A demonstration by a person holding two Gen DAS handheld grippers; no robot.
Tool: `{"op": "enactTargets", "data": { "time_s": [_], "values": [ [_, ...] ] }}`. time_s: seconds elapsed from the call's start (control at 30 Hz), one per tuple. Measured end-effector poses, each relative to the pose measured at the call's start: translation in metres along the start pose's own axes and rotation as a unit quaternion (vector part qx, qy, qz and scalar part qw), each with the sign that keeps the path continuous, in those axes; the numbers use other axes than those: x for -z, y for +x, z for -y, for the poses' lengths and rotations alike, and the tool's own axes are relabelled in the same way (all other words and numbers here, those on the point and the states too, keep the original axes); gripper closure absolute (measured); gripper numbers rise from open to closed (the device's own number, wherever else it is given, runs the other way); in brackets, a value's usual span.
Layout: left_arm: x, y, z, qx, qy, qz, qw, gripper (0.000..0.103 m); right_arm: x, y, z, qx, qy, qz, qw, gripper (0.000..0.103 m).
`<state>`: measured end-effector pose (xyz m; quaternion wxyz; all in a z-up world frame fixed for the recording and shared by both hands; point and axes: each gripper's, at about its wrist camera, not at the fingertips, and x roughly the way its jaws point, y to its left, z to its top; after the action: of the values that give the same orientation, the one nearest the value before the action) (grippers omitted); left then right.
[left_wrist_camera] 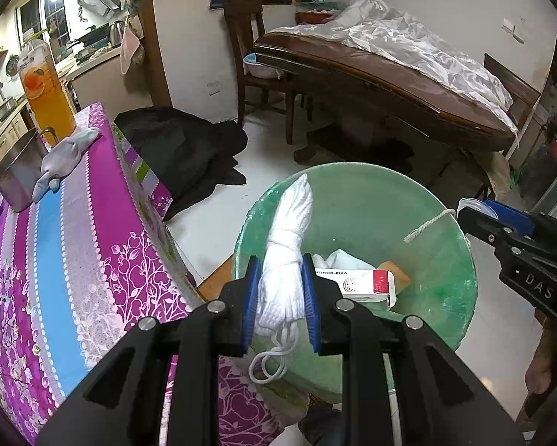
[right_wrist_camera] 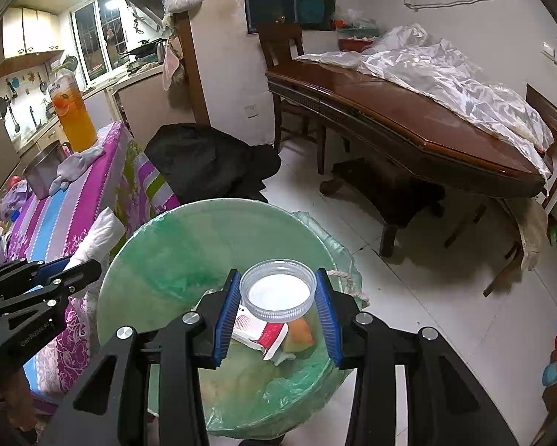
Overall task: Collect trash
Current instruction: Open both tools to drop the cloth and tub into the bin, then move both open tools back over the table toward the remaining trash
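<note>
**Left-wrist view: two pieces of trash held over the bin, release pending**

Nearest, a rolled white glove [left_wrist_camera: 287,260] is pinched between the blue pads of the left gripper [left_wrist_camera: 280,297], held over the near-left rim of the green-lined bin [left_wrist_camera: 352,200]. A loose white loop is seen dangling below the pads, and that is the risk: on release it could be snagged on a finger, or the glove could be dropped on the rim and slide to the floor, since part of it hangs outside the bin's mouth.

In the right-wrist view, a clear plastic lid [right_wrist_camera: 278,290] is clamped between the pads of the right gripper [right_wrist_camera: 278,310], well over the bin's opening. A light, round lid could be flicked off the liner if it is let go tilted.

Counted inside the bin: one red-and-white carton [left_wrist_camera: 356,284], one orange-brown scrap [left_wrist_camera: 395,275], one white crumpled piece.

Farther left, on the purple tablecloth [left_wrist_camera: 74,241]: one grey glove [left_wrist_camera: 64,160], one steel mug [left_wrist_camera: 16,174], one orange drink bottle [left_wrist_camera: 48,96]. Two gloves in all.
</note>
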<state>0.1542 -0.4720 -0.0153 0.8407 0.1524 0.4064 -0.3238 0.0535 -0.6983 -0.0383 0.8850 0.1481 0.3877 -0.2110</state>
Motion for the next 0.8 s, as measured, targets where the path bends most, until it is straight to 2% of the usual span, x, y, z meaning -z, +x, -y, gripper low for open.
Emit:
{"op": "enactTargets", "data": {
  "time_s": [0.1,0.17,0.23,0.3,0.6,0.8],
  "values": [
    [-0.002,0.001,0.001,0.000,0.002,-0.002,1.0000,0.081,-0.001,0.001,-0.003,-0.004,-0.005,-0.004,1.000,0.062],
    [-0.002,0.002,0.003,-0.002,0.005,-0.003,1.0000,0.077,-0.002,0.003,-0.005,-0.009,-0.008,-0.007,1.000,0.059],
    [-0.003,0.002,0.004,-0.003,0.005,-0.001,1.0000,0.054,-0.002,0.002,-0.006,-0.014,-0.006,-0.002,1.000,0.039],
    [-0.003,0.002,0.005,-0.003,0.004,0.001,1.0000,0.044,-0.003,0.000,-0.005,-0.015,-0.003,0.002,1.000,0.037],
    [-0.002,0.004,0.006,-0.004,0.006,-0.003,1.0000,0.043,-0.005,-0.013,-0.006,-0.016,0.000,0.019,1.000,0.037],
    [-0.001,-0.003,0.001,-0.008,0.004,0.006,0.9999,0.043,-0.003,-0.034,-0.013,-0.013,-0.006,0.047,0.999,0.036]
  ]
}}
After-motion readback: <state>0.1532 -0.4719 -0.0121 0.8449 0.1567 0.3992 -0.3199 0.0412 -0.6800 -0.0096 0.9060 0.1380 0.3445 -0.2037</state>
